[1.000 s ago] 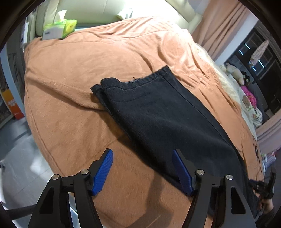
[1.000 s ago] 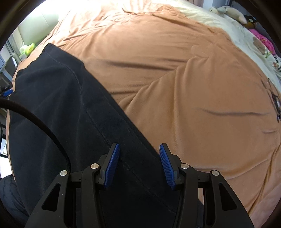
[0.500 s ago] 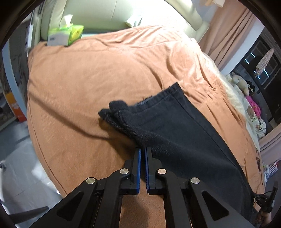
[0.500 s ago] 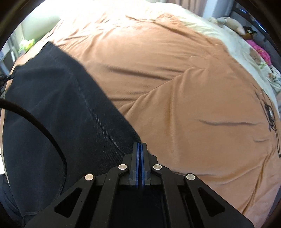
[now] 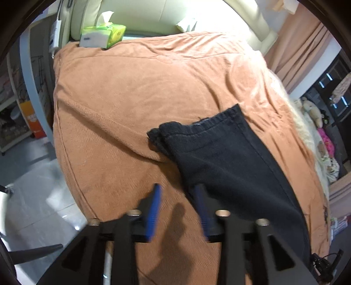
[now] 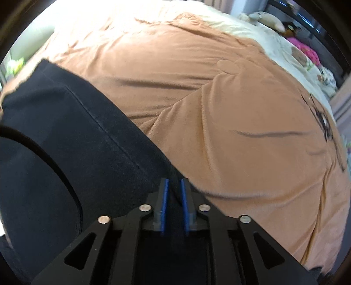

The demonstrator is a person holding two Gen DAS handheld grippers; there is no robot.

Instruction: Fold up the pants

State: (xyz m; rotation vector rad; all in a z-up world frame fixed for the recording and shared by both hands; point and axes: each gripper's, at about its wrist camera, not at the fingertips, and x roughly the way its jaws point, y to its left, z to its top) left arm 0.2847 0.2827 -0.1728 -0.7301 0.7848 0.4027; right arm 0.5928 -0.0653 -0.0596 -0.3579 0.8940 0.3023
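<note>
Black pants (image 5: 230, 166) lie lengthwise on an orange blanket (image 5: 131, 92), hem end bunched at the far side. My left gripper (image 5: 176, 188) hovers at their near left edge, jaws opening. Only blanket shows between its blue pads, and the fabric edge drapes by the right pad (image 5: 200, 208). In the right wrist view the pants (image 6: 76, 142) fill the left side. My right gripper (image 6: 174, 180) is over their right edge with its jaws opening, a narrow gap between the pads. Dark fabric shows in that gap, and the pads do not press on it.
A green tissue pack (image 5: 103, 36) sits at the head of the bed by the cream headboard. The bed's left edge drops to a grey floor (image 5: 33, 197). Stuffed toys (image 6: 267, 18) and a cream sheet lie on the far side. A black cable (image 6: 43, 157) crosses the pants.
Both grippers stood open a second ago, shut half a second ago and have parted again. The pants' hem corner has bunched up.
</note>
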